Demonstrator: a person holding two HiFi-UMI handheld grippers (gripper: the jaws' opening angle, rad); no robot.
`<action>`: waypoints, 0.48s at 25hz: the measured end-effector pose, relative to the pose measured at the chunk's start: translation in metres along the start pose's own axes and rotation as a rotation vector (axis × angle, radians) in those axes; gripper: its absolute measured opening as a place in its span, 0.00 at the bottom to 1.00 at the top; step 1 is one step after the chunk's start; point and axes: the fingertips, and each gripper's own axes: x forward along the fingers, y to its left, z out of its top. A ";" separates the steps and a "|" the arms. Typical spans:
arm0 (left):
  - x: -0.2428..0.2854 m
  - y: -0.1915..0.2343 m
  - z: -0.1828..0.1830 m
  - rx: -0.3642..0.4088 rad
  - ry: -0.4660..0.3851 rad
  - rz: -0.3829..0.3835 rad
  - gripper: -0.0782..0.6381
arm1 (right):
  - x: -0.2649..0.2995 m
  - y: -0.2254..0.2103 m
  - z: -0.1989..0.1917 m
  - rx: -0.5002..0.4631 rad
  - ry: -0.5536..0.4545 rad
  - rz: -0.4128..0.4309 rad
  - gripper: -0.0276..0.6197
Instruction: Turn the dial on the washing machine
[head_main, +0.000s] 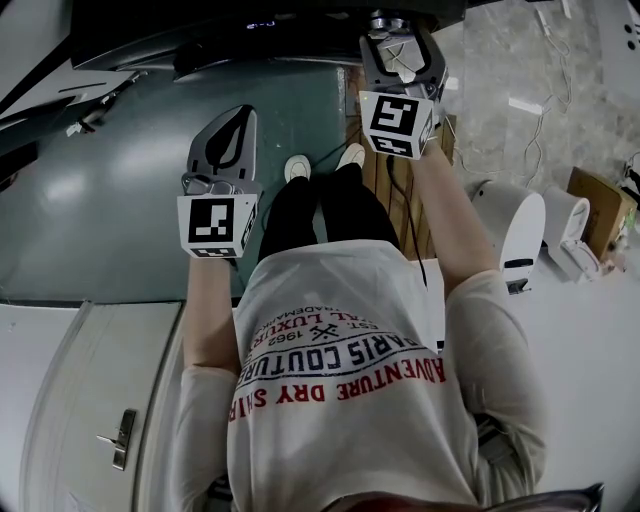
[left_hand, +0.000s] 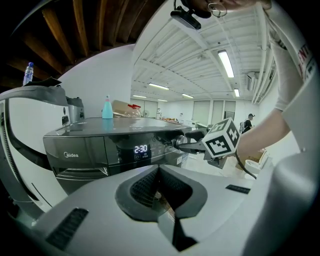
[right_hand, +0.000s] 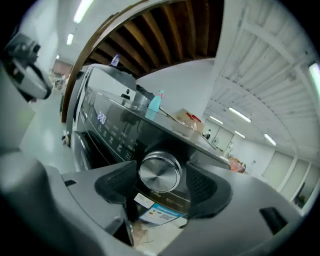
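A large open workroom, with rows of ceiling strip lights (left_hand: 225, 62) above a washing machine (left_hand: 95, 147).

Long ceiling lights (left_hand: 226, 62) glow at 1 o'clock on a white ceiling, dark wooden beams (left_hand: 80, 25) at 11 o'clock. Grey-green floor (head_main: 110, 190) meets pale marble floor (head_main: 500, 60) at 1 o'clock.

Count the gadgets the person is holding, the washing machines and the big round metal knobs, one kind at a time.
hand-held grippers: 2 (left hand-held gripper, right hand-held gripper)
washing machine: 1
dial: 1
total: 4
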 end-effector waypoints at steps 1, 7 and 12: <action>0.000 0.000 0.000 -0.001 0.000 0.001 0.13 | 0.000 0.001 -0.001 -0.067 -0.003 -0.012 0.51; 0.000 -0.001 -0.002 -0.003 0.005 0.005 0.13 | 0.001 0.004 -0.009 -0.305 -0.001 -0.050 0.50; 0.000 -0.003 -0.005 -0.001 0.012 0.003 0.13 | 0.000 0.003 -0.009 -0.315 0.010 -0.040 0.47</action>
